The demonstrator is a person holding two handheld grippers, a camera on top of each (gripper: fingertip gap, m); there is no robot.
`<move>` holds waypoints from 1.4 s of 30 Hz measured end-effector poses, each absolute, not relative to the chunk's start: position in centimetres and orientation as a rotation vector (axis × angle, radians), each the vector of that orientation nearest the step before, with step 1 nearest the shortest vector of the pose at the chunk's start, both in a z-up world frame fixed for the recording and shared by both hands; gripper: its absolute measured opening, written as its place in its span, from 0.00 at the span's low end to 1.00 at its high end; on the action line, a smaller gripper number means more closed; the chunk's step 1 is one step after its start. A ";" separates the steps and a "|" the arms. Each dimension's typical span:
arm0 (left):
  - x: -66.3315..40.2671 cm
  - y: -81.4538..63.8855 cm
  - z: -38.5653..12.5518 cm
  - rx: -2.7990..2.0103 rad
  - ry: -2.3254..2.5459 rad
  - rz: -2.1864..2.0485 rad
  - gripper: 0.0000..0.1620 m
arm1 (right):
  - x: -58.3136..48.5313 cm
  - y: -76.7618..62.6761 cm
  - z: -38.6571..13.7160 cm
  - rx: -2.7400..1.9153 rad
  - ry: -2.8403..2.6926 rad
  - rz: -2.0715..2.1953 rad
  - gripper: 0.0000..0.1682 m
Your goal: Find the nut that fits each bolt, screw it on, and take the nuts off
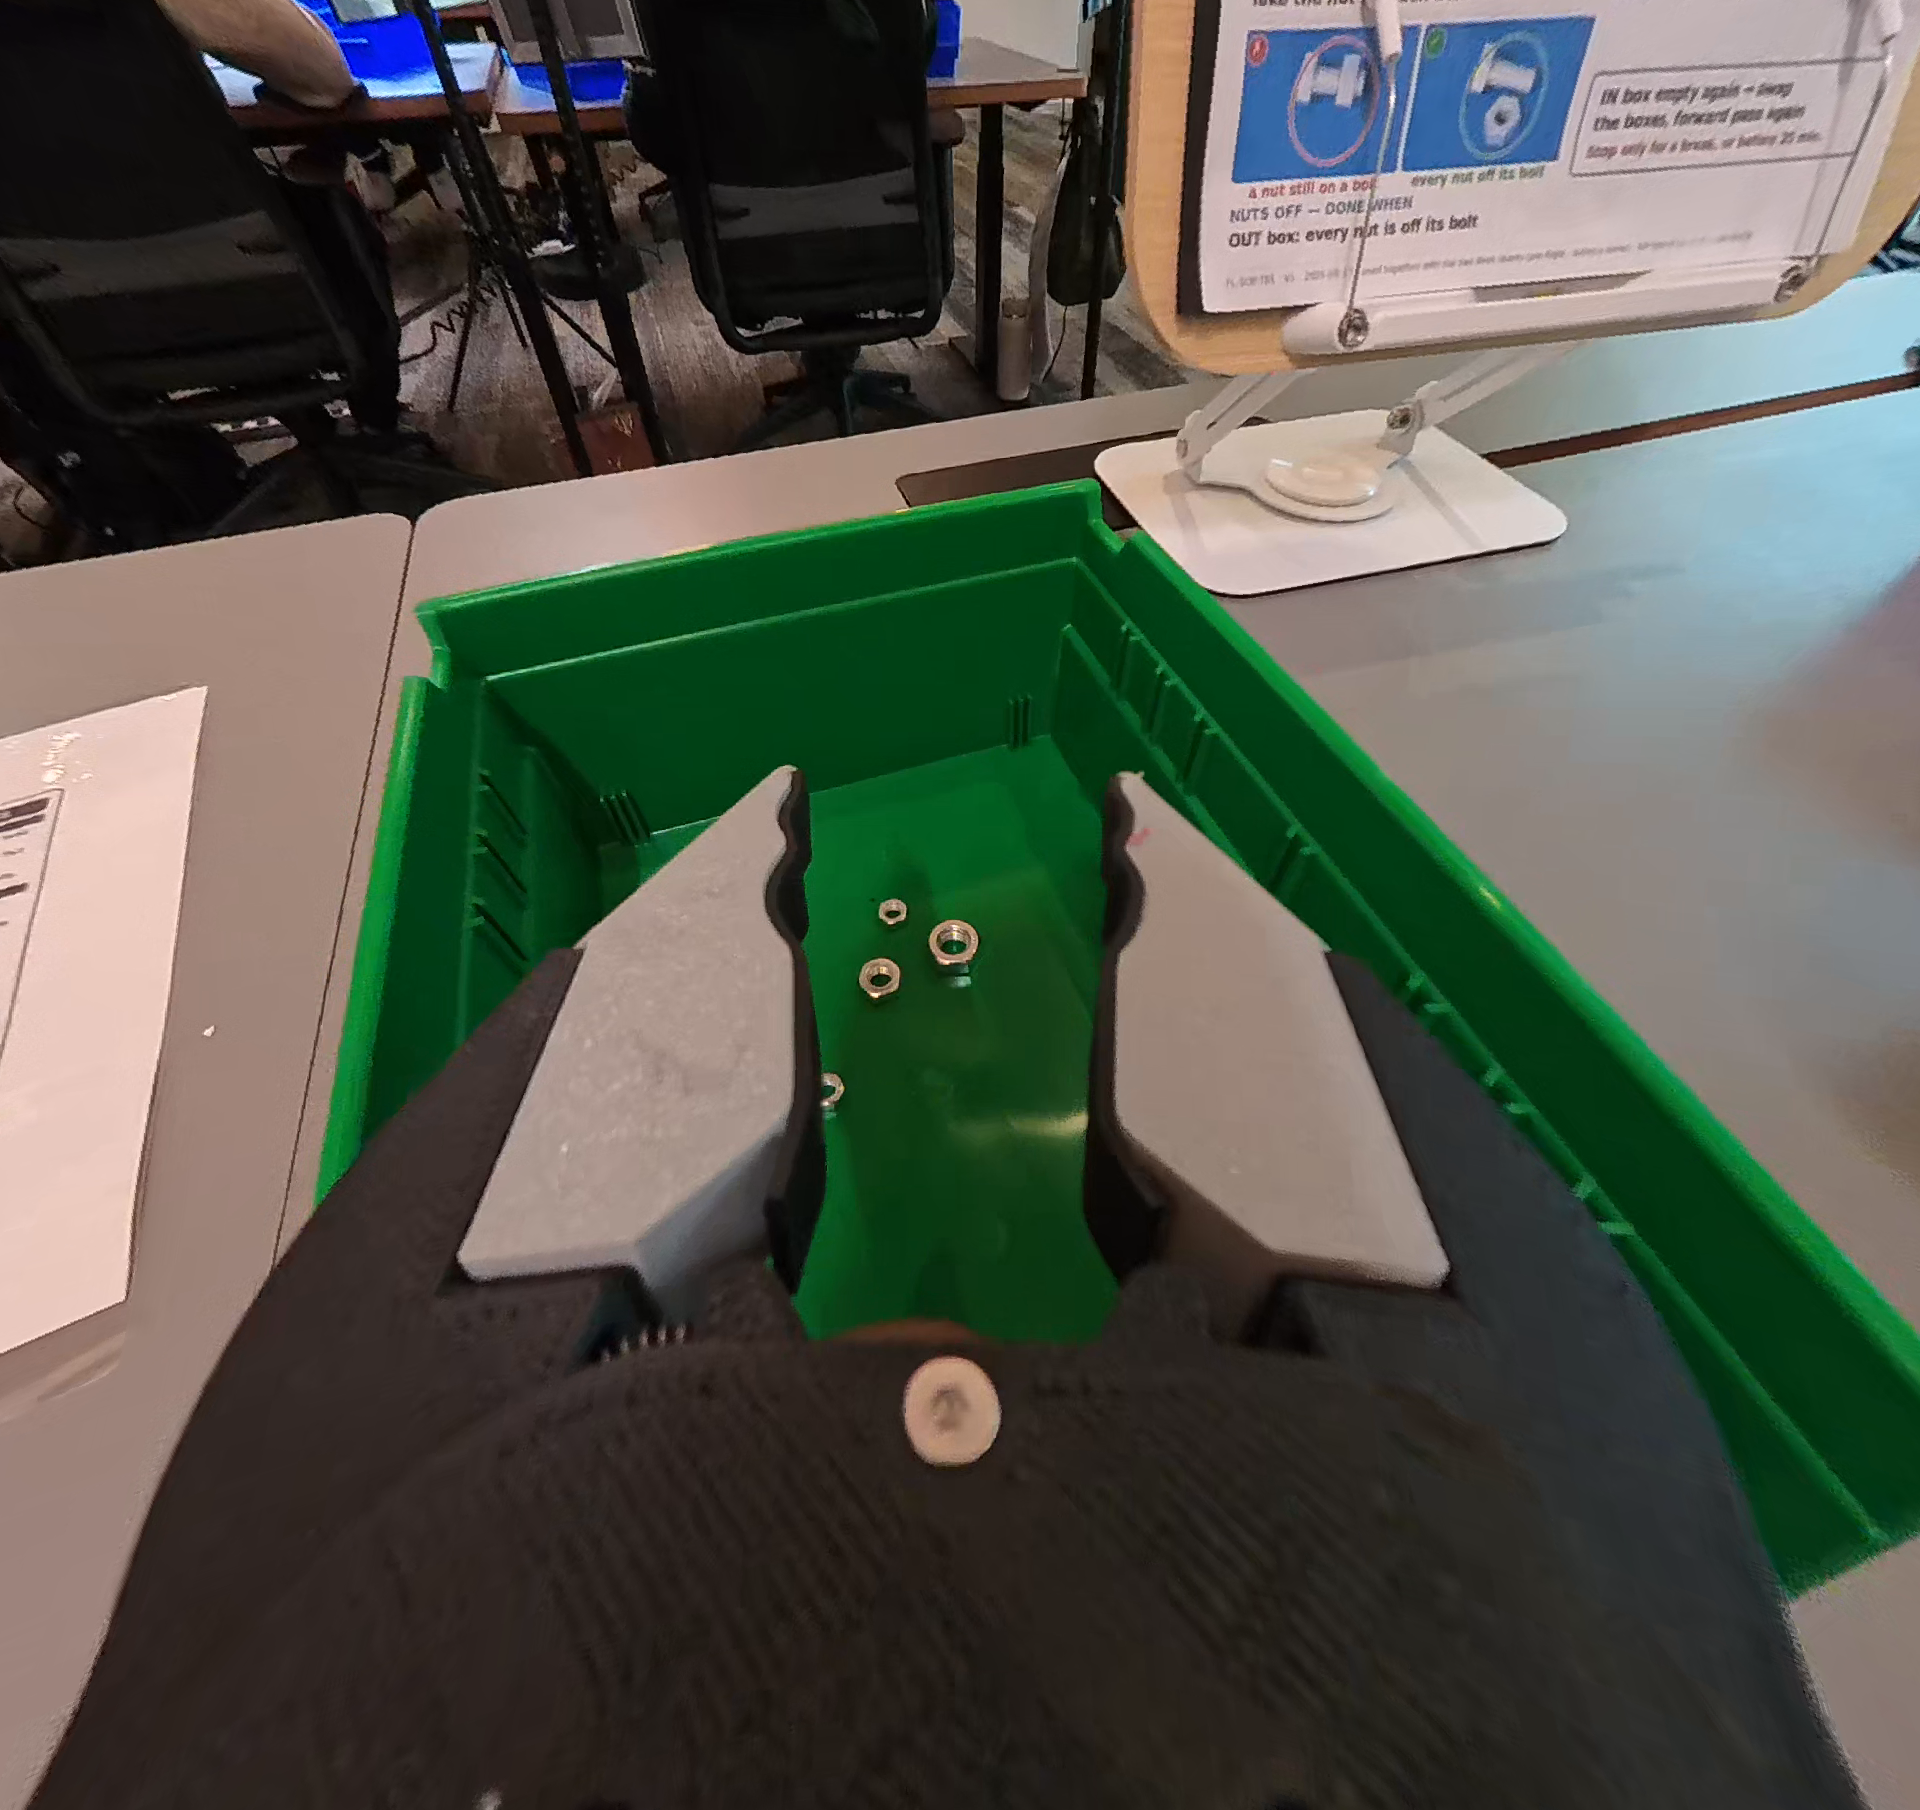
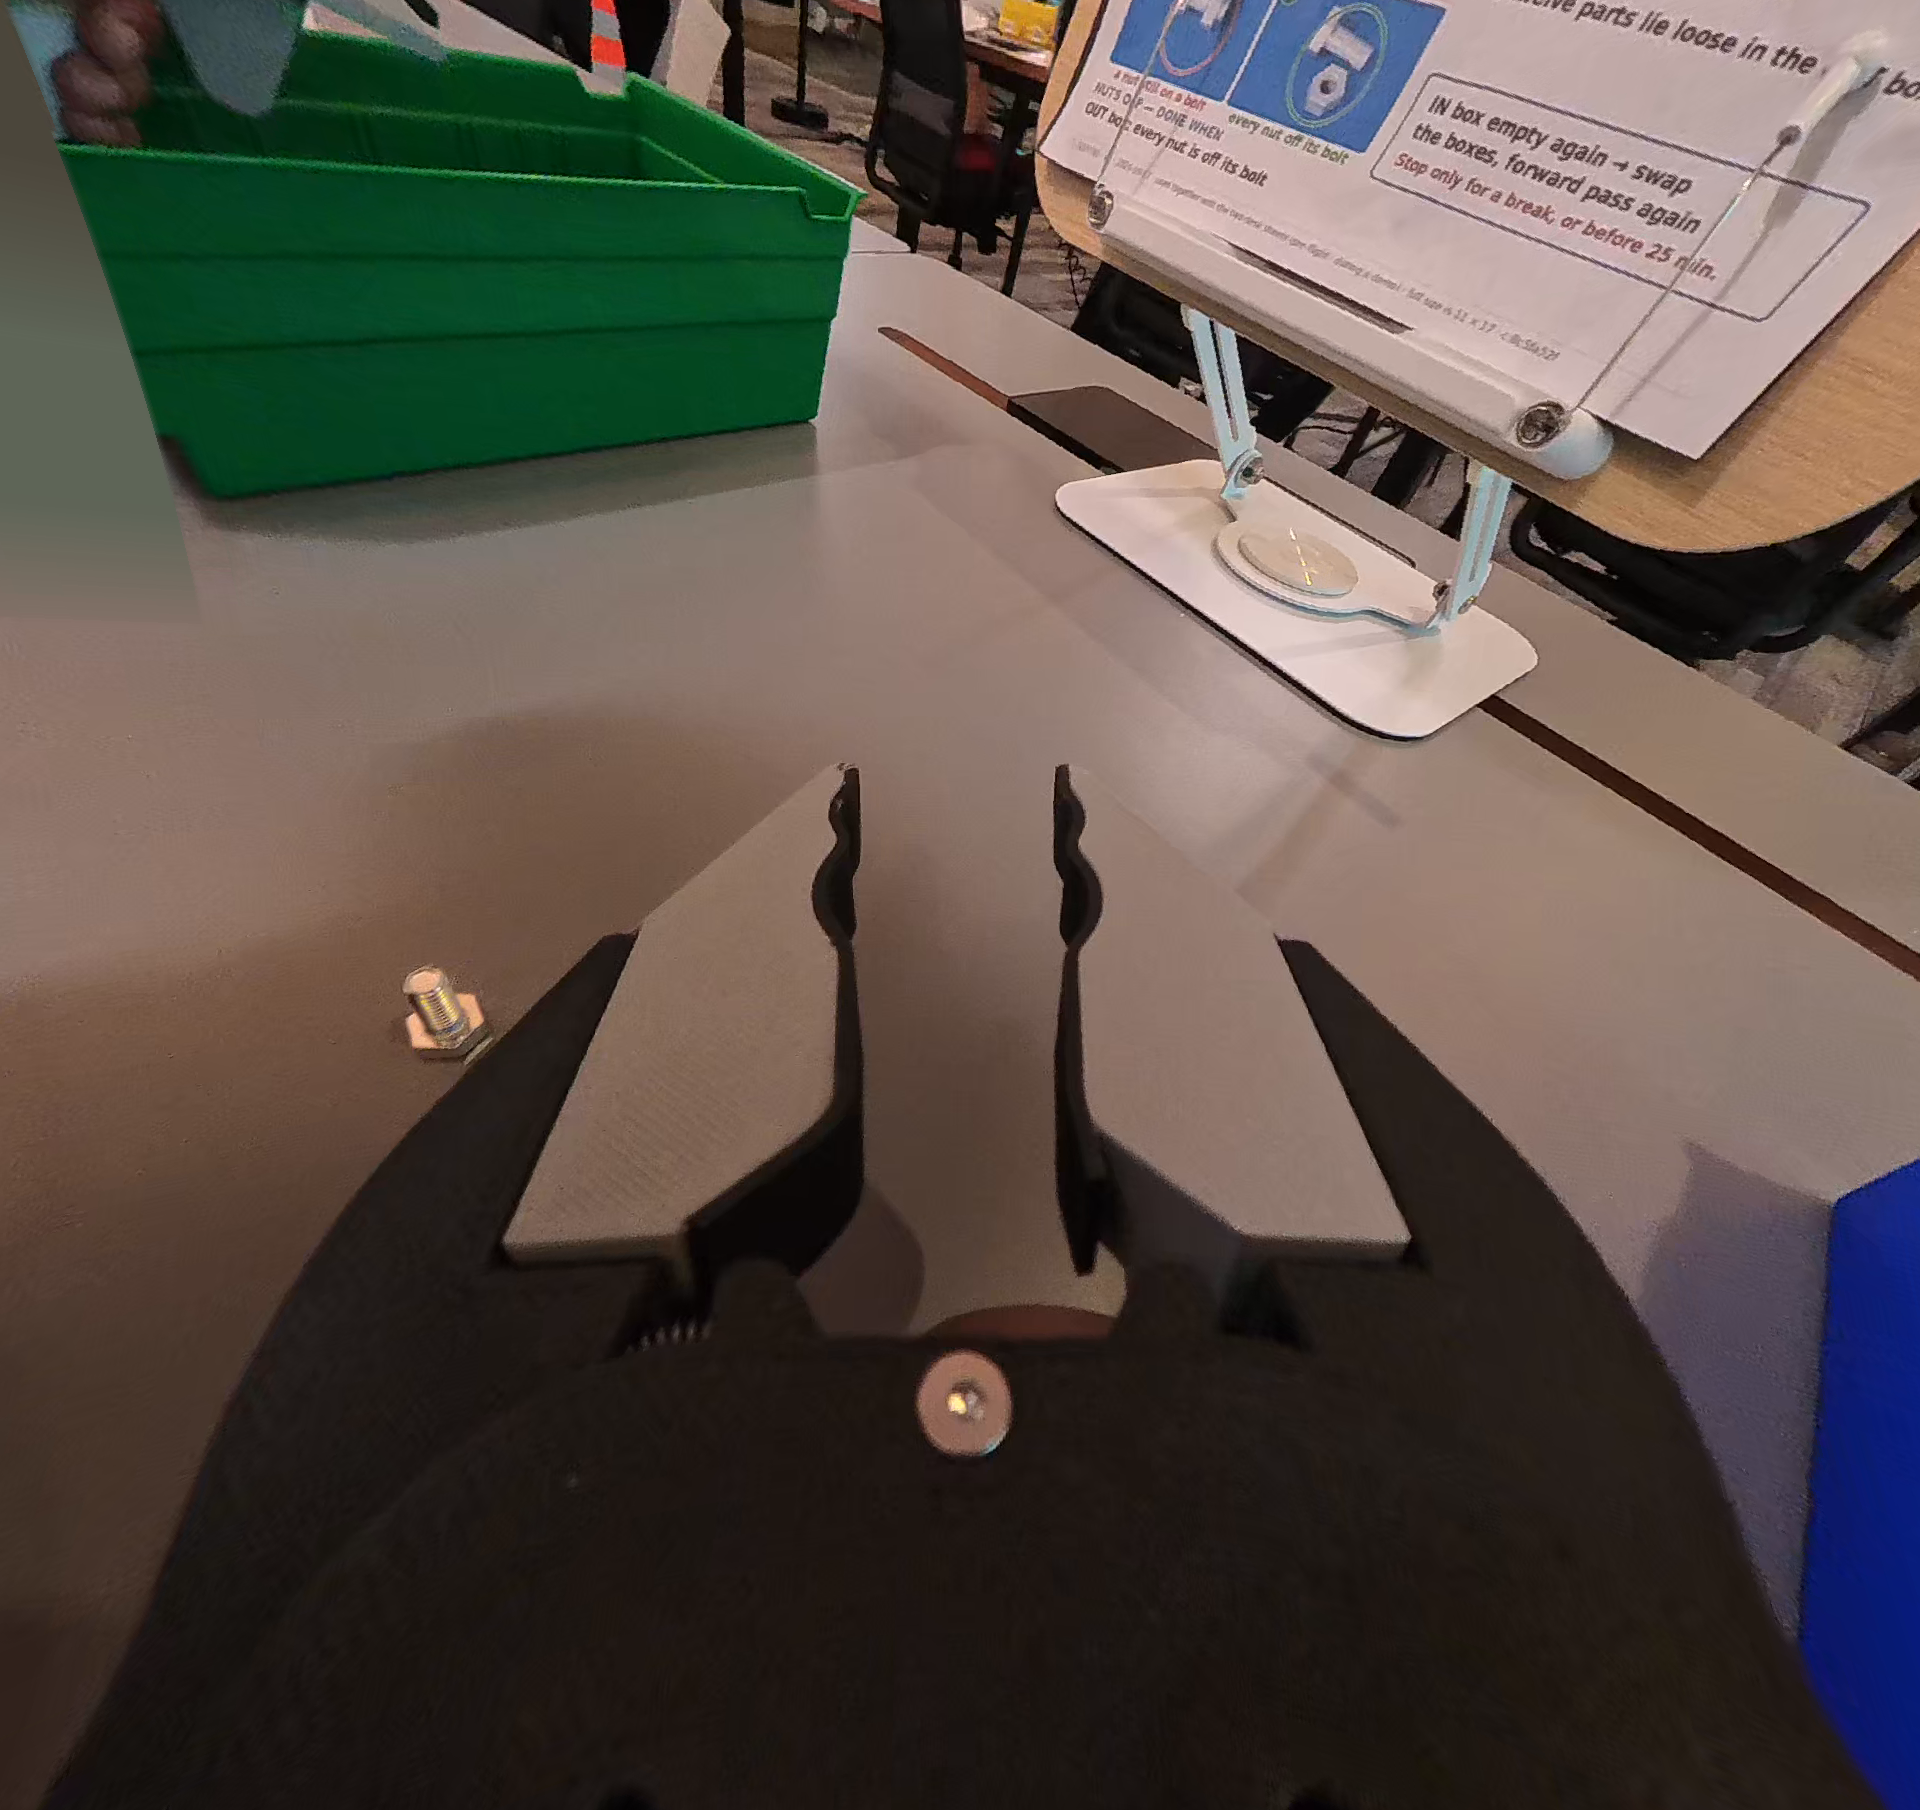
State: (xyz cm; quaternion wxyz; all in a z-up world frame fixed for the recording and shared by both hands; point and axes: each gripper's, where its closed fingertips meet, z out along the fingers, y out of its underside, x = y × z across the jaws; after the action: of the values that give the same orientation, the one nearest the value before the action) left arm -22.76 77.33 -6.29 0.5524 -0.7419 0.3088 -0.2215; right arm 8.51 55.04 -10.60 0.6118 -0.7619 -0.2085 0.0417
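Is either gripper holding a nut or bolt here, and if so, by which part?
Nothing is held. The left gripper is open above the nuts in the green bin; the right gripper is open over the table, the bolt beside it.

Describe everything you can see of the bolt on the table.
The bolt is a short, shiny, silver-coloured metal piece with a hexagonal head and a threaded shank. It stands head down on the grey table, shank pointing up, leaning slightly. No nut is on it. Nothing touches it except the table. It sits just left of the right gripper, outside its open jaws, well short of the green bin.
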 end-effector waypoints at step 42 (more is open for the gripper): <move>-23.2 77.3 -6.2 -1.758 0.736 -0.546 0.36 | 8.3 55.7 -12.1 -1.824 -0.482 0.188 0.18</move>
State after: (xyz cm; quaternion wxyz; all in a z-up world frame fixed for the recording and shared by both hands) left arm -23.16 77.27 -6.25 0.5477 -0.7418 0.3108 -0.2306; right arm 8.27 55.73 -12.13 0.5832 -0.7815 -0.2066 0.0803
